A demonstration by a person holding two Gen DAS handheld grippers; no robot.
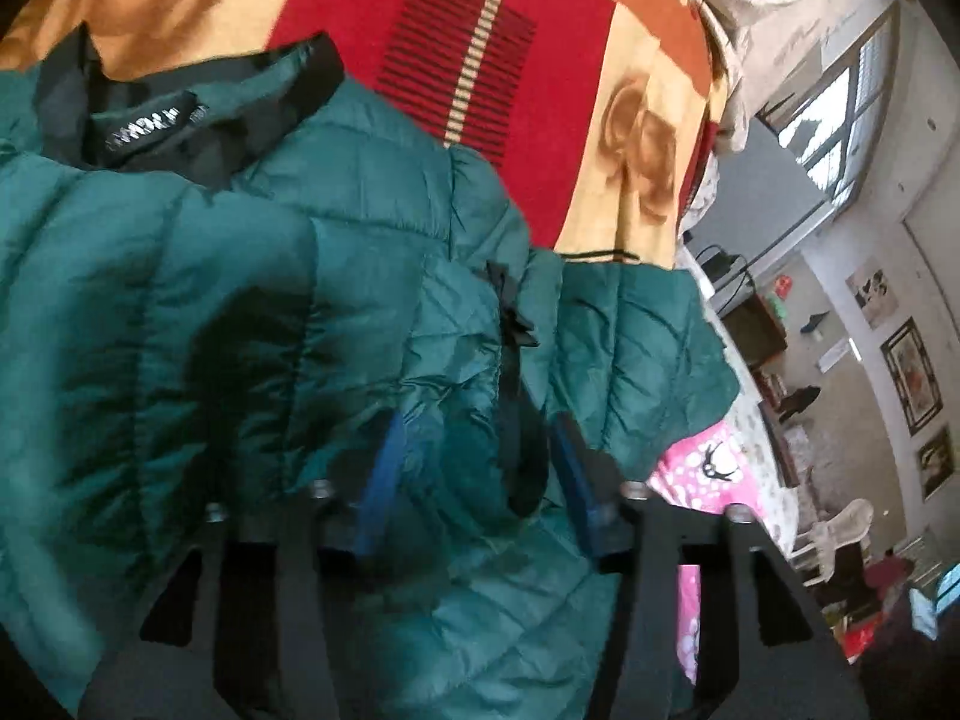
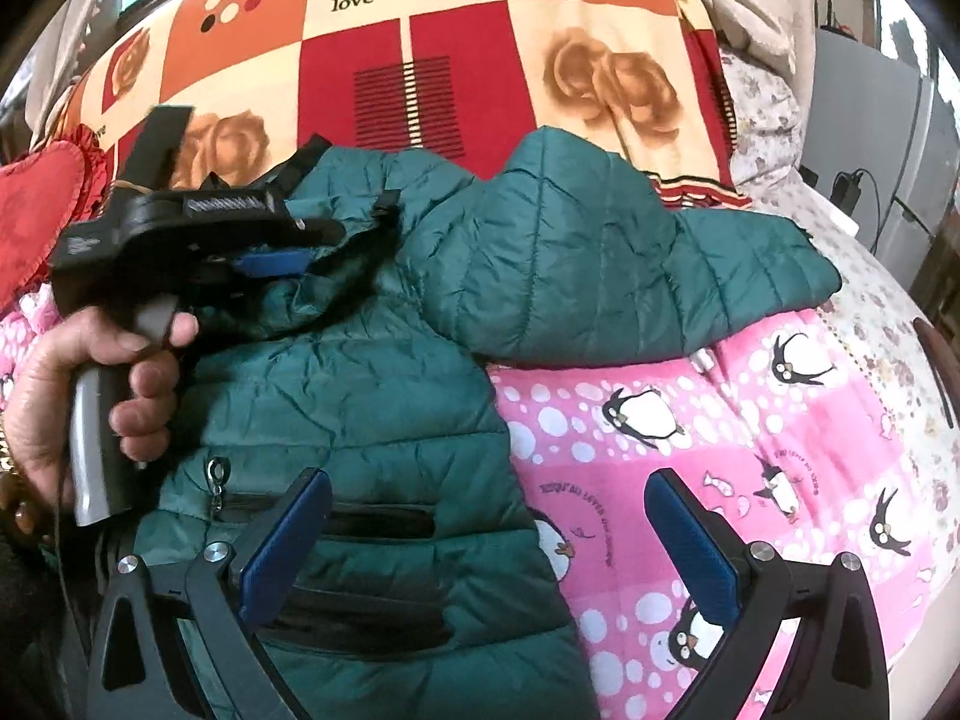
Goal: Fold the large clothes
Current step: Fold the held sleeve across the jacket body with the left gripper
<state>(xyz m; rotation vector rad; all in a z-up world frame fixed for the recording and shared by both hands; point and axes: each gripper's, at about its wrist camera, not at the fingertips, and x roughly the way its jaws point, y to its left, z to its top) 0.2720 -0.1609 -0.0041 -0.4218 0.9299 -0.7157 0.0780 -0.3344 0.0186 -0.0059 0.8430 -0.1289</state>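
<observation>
Right wrist: puffy quilted green jacket (image 2: 372, 396)

Bedding and room clutter around the work area

A patchwork blanket (image 2: 456, 30) in red, orange and cream squares, printed with roses and the word "love", covers the far part of the bed. Nearer and to the right lies a pink sheet (image 2: 750, 420) with penguins and white dots, and a pale floral sheet (image 2: 864, 312) runs along its right edge. A red ruffled cushion (image 2: 36, 204) sits at the far left. Past the bed's right side stand white plastic chairs (image 1: 840, 531), framed pictures (image 1: 912, 375) on the wall, a window (image 1: 852, 114), and what may be a grey cabinet (image 2: 864, 138).
</observation>
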